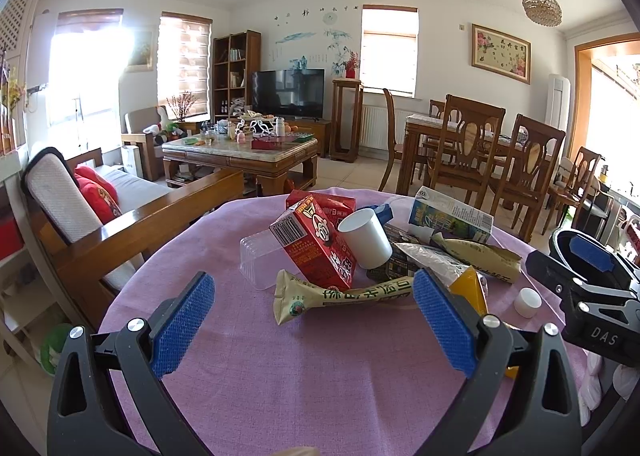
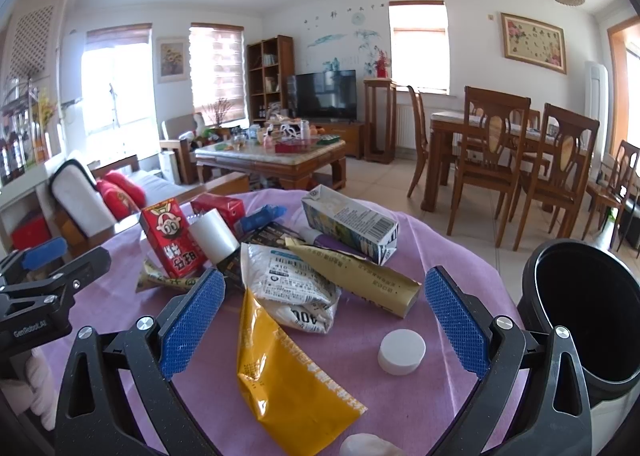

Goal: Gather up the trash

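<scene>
Trash heap sits mid-table on the purple tablecloth point(image 2: 400, 408): red drink carton point(image 2: 170, 242), white cup point(image 2: 214, 234) on its side, milk carton point(image 2: 352, 224), gold wrapper point(image 2: 360, 276), white printed pouch point(image 2: 294, 292), yellow pouch point(image 2: 288, 380), and a loose white cap point(image 2: 402, 352) lying apart from the pile. Yellow pouch lies closest, directly ahead of the right gripper point(image 2: 324, 324), between its blue pads, long axis running roughly away from the camera and leaning left at the far end. Jaws spread wide, holding nothing. Black bin point(image 2: 588, 316) stands just right of this gripper, off the table edge. Left gripper point(image 1: 314, 326) also spread and empty, facing a cream green-lettered wrapper point(image 1: 340, 296) lying crosswise between its pads. Right hand looks better placed for pouch or cap, judging by bin side.
</scene>
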Demonstrator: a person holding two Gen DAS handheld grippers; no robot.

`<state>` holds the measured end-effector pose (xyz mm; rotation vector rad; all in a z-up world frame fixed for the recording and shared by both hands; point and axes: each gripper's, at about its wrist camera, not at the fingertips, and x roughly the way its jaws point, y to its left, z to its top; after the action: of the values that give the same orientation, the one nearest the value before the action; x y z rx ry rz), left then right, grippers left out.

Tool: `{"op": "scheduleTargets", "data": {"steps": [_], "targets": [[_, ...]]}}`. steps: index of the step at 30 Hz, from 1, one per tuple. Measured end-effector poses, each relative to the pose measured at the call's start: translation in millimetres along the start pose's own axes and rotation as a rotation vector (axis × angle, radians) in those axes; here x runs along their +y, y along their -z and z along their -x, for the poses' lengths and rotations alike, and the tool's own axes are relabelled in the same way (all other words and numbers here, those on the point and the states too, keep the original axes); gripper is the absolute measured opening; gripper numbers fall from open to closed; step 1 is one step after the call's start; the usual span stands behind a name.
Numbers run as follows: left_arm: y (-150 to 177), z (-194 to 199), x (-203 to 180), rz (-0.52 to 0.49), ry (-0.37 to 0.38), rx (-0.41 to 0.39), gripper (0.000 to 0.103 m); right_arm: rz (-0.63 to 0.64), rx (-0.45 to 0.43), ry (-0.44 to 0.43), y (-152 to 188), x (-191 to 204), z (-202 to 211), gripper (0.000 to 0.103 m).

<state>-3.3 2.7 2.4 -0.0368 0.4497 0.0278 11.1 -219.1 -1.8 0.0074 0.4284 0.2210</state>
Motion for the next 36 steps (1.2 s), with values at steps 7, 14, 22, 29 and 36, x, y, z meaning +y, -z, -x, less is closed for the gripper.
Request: {"op": "scheduleTargets", "data": {"steps": [7, 14, 22, 29, 36], "targets": [[-2.3, 0.4, 1.3, 0.003, 0.002, 0.004, 0.098, 0.000, 0.002, 0.000, 0.1, 0.0, -0.4, 0.099], [0.4, 1.2, -0.6, 0.001, 0.000, 0.000, 0.098, -0.001, 0.002, 0.000, -0.2, -0.3, -0.6, 0.099], [0.8, 0.0, -0.4, 0.002, 0.001, 0.000, 0.098, -0.001, 0.003, 0.000, -0.7, -0.5, -0.6, 0.099], [0.5, 1.1, -1.1, 0.002, 0.000, 0.000, 0.098, -0.002, 0.003, 0.000, -0.9, -1.0, -0.9, 0.099], [0.9, 0.3, -0.9, 0.000, 0.001, 0.000, 0.098, -0.003, 0.003, 0.000, -1.1, -1.4, -1.0, 0.099]]}}
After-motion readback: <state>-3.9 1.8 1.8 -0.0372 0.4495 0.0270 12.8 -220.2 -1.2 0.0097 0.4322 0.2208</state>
